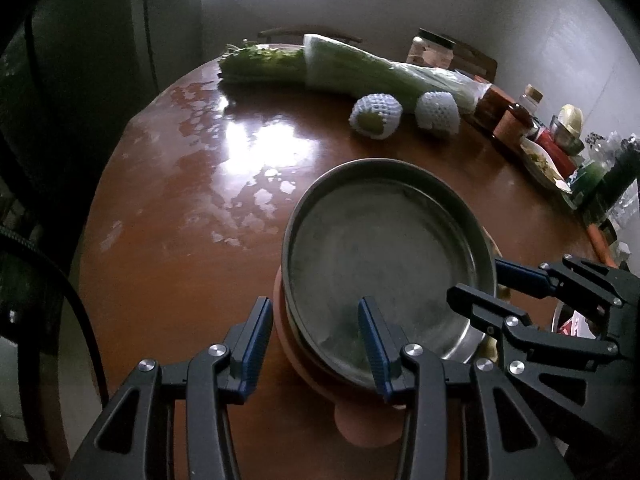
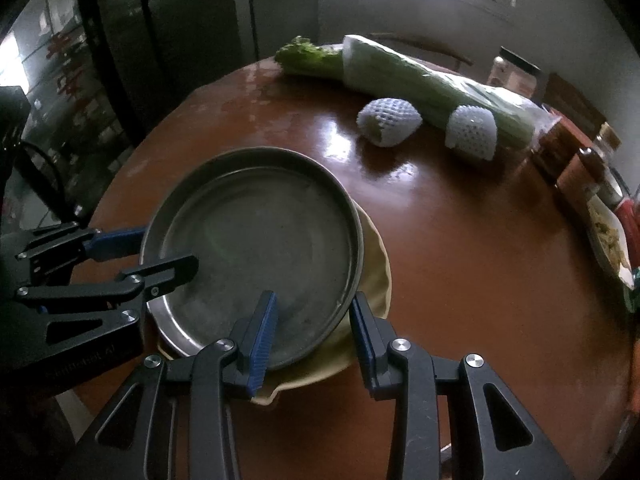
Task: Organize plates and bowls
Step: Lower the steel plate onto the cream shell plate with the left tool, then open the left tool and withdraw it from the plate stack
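1. The left gripper (image 1: 316, 344) stands with its jaws wide apart astride the near-left rim of the metal pan (image 1: 384, 256): one finger outside the rim, one inside over the pan floor. It pinches nothing.
2. The right gripper (image 2: 314, 330) is likewise wide open astride the pan's (image 2: 256, 256) near-right rim, one finger in, one out, gripping nothing.
3. The pan sits on top of a stack near the table's (image 1: 168, 248) front edge. Under it a second steel plate (image 2: 172, 322) peeks out, then a yellow dish (image 2: 376, 276), and an orange bowl (image 1: 292, 344) on the left side. The pan is empty.
4. Judged step: both grippers are set at opposite rims, either about to grasp the pan or just after letting it go onto the stack; I cannot tell which.
5. A lift would call for both jaws closing on the thin rim together, then rising level.
6. Farther off lie two net-wrapped fruits (image 1: 376, 116), bagged greens (image 1: 360, 68) and jars (image 1: 432, 50).
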A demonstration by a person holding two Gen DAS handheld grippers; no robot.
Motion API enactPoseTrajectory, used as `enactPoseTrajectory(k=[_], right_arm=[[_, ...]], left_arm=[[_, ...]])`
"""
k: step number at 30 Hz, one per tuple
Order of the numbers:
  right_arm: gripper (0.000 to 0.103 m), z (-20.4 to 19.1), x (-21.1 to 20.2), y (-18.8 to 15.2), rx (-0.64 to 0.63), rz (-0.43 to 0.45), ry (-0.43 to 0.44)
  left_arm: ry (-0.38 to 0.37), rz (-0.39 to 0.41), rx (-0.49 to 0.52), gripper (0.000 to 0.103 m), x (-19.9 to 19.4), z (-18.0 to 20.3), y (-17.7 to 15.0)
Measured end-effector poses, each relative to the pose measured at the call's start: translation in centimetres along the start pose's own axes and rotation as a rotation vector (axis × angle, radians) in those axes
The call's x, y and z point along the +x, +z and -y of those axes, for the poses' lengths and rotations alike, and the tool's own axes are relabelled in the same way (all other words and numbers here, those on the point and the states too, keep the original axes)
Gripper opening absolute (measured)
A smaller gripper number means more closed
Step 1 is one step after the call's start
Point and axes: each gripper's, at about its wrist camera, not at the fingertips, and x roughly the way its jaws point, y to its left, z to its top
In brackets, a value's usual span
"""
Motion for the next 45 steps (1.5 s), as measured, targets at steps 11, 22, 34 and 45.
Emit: enactPoseTrajectory(k=[11,22,34,45], right_arm=[[0.039,1.9,-0.9,-1.1,0.048,0.003,-0.011],[0.04,2.6,-1.7,-1.3,0.076,0.028,-0.033],[0.047,3.5,-4.7,-1.4,0.103,0.128,-0.075],[0.049,3.8,-8.6,-2.3,0.121,0.238,-0.08]], left_arm=[[-0.02,-0.003,0.037,0.044,0.4,2.1,0.0],[-0.036,0.011,0.007,0.044,-0.1,1.5,0.1],[-0.013,0.056,-0.018,0.044,-2.0,0.5,-0.3],[-0.001,0.124,-0.014,0.044,-5.4,1.1,-1.1]])
